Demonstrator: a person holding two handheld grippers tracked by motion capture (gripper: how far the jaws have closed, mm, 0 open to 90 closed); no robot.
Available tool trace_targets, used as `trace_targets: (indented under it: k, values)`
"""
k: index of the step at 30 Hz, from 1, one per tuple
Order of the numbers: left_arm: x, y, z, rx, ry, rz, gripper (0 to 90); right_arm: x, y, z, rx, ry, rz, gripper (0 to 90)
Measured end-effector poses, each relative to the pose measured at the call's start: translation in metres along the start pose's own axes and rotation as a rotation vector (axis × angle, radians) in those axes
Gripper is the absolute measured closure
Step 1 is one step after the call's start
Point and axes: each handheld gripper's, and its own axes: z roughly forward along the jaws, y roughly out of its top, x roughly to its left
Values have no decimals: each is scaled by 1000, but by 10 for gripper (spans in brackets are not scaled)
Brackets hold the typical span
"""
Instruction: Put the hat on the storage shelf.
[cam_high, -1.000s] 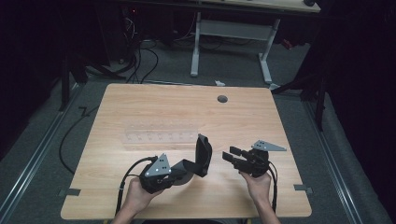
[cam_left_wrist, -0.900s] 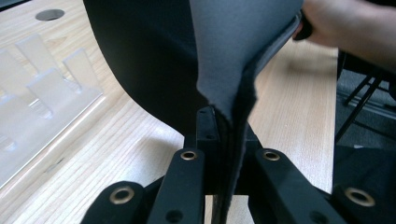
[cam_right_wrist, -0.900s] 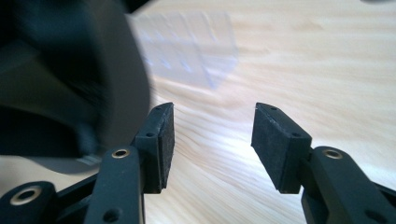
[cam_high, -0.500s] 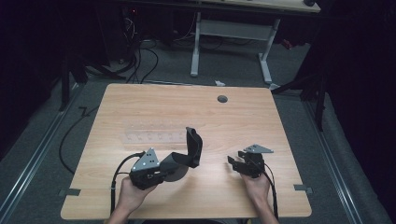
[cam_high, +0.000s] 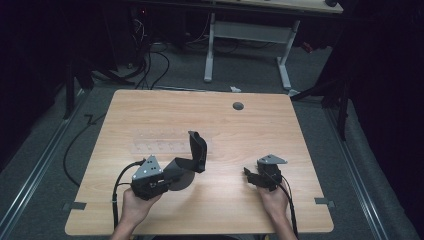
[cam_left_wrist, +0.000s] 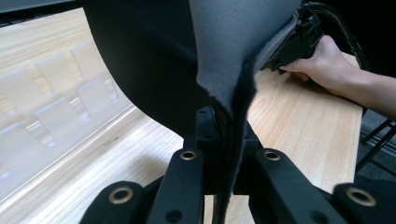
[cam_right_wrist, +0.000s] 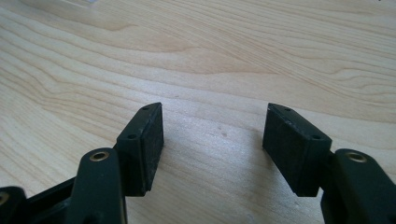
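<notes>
One wooden table (cam_high: 300, 150) with one round grommet hole (cam_high: 238, 106) near its far edge. Two hand-held grippers: the left gripper (cam_high: 172, 172) and the right gripper (cam_high: 252, 175), each carried by one hand, so two hands in all. One dark, flexible pad-like item (cam_high: 196, 154), possibly a mouse pad, though the lighting is dim. One clear plastic tray (cam_high: 165, 146) on the table, with what looks like several compartments. One second desk (cam_high: 245, 30) stands behind.

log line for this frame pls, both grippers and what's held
left gripper: shut on black pad, lifted off table | right gripper: jaws just opened, nothing between, low over bare wood | clear tray: flat behind pad
</notes>
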Motion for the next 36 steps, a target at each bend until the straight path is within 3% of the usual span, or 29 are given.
trace_targets:
  k: [12,26,36]
  values:
    - [10,17,-17,-90,39,-32,857,0,0,0,0,0,-1,380]
    - [29,44,-43,-200,98,-33,859,0,0,0,1,0,1,379]
    - [45,55,-50,-253,158,-24,859,0,0,0,1,0,1,379]
